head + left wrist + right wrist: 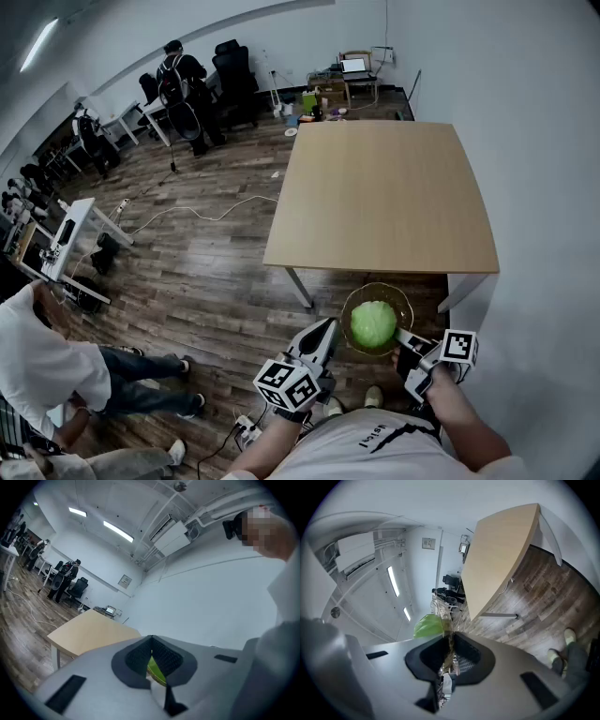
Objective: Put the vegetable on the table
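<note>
Carrying the glass bowl (401, 302) by its rim alone is the weak spot. The right gripper (405, 339) is clenched on the near right edge, and the left gripper (324, 330) seems pinched on the left side. The vegetable (373, 324) (a round green head) sits loose inside, in mid-air short of the bench (389, 192). A slip on slick glass or a tilt could spill it onto the floor (206, 272).
</note>
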The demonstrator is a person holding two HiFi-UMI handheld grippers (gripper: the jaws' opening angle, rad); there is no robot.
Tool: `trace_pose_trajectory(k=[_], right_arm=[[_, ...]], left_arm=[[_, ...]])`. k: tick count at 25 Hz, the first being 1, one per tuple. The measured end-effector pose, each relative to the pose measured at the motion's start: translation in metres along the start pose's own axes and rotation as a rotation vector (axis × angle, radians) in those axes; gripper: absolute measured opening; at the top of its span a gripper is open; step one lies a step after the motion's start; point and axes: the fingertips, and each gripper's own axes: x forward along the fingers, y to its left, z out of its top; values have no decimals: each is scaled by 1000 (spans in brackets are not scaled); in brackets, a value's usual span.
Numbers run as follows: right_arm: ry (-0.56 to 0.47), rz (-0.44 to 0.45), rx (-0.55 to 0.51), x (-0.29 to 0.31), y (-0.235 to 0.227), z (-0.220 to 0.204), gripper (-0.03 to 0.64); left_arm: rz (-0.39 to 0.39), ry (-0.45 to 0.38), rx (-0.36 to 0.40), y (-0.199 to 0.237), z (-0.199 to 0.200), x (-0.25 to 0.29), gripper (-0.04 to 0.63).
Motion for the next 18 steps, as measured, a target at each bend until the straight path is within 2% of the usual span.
trace_pose_trajectory(k=[11,18], right_arm=[[9,32,4,1,3,13,41],[-2,16,35,-11,-7,23,41]], left_arm=[[11,3,-8,2,-3,11,14],[26,-3,3,-2,-5,16,14]])
